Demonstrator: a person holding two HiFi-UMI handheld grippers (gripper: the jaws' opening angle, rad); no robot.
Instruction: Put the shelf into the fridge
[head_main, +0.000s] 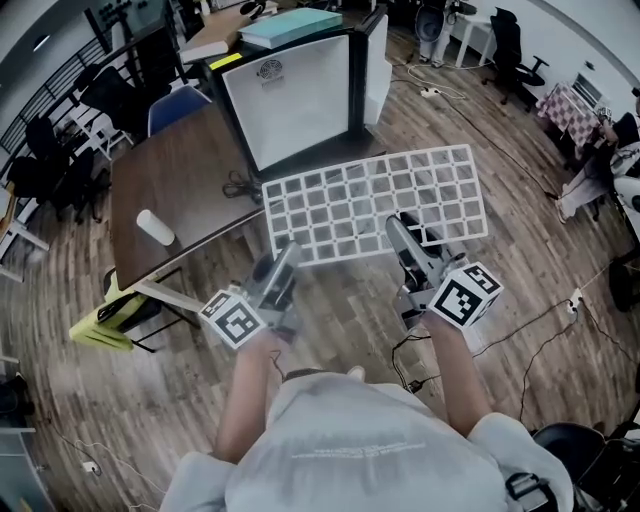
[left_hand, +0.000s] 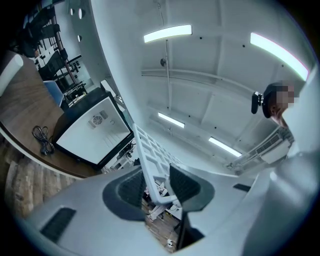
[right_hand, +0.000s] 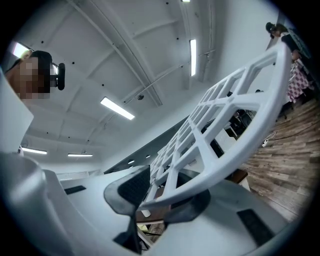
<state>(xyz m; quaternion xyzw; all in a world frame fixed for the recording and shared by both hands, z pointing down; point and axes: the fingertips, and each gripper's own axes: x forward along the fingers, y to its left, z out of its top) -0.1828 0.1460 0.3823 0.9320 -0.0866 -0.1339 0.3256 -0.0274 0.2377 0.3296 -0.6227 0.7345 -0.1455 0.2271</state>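
A white grid shelf (head_main: 375, 205) hangs level in the air in front of a small black fridge (head_main: 300, 95), whose white front faces me. My left gripper (head_main: 285, 258) grips the shelf's near left edge, and my right gripper (head_main: 405, 232) grips its near edge further right. In the left gripper view the shelf (left_hand: 150, 160) runs edge-on between the pads of that gripper (left_hand: 157, 187), with the fridge (left_hand: 92, 132) behind. The right gripper view shows the shelf's rim (right_hand: 225, 125) crossing between the pads of that gripper (right_hand: 160, 187).
A dark brown table (head_main: 180, 180) stands left of the fridge with a white roll (head_main: 155, 227) and a coiled cable (head_main: 238, 185) on it. A yellow object (head_main: 100, 320) lies under its near corner. Cables trail over the wood floor (head_main: 540, 340) at right.
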